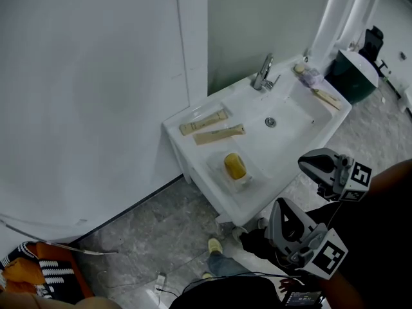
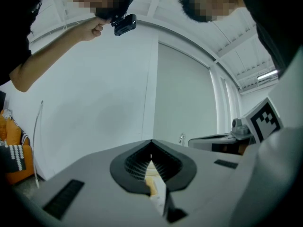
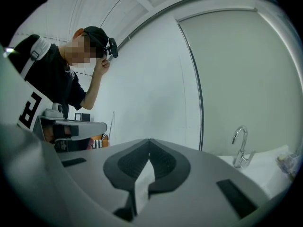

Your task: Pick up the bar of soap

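Left gripper [image 2: 151,143] is held nearest, low beside the person. Its fingers are closed tip to tip and nothing is between them. The right gripper [image 3: 149,141] is carried just beside it, to its right. It is likewise closed and empty.

Well ahead of both sets of fingertips, the sink [image 1: 193,148] carries, from left to right, two tubes [image 1: 203,122], the soap [image 1: 234,166] and the tap [image 1: 263,73]. The soap lies on the flat ledge, nearer the fingers than the tubes, and is not touched.

Hazards, as judged:
- If the fingers are not opened before contact, the soap would be pushed along the ledge or off its front edge.
- The bar is probably slick, so an off-centre or hard squeeze could shoot it out of the pads.
- An overreach could knock the tubes beyond it.

No brand or text can be read. Only square marker patterns are seen on the gripper cubes, and the print on the tubes is too small.
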Motion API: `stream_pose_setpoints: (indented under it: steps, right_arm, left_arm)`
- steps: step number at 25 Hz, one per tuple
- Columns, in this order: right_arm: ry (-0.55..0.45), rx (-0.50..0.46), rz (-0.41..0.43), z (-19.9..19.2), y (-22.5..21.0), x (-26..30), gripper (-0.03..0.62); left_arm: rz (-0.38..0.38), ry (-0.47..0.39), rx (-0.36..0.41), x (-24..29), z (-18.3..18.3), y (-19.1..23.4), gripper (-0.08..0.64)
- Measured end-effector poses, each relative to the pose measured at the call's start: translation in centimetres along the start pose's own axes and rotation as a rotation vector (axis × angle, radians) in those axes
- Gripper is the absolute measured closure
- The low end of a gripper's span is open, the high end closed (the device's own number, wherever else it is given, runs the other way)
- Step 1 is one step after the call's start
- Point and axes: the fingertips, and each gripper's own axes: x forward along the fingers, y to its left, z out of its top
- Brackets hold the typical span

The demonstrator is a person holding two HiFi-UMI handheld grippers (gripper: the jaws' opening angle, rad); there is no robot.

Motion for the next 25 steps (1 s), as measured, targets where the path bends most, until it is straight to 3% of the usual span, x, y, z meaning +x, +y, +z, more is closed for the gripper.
stream_pose_setpoints:
  steps: [19,25]
  right_arm:
    - [0.080,-0.032,-0.020,-2.0,-1.4,1.1,0.588]
    - [0.092,-0.039,-0.028,-2.5,-1.8,1.6,0.588]
  left_arm:
    - [-0.097,0.039,-0.047,6.2,-2.2,-1.4,0.551]
    - [-0.089,0.045,-0.060,7.4,-3.5,-1.2,0.551]
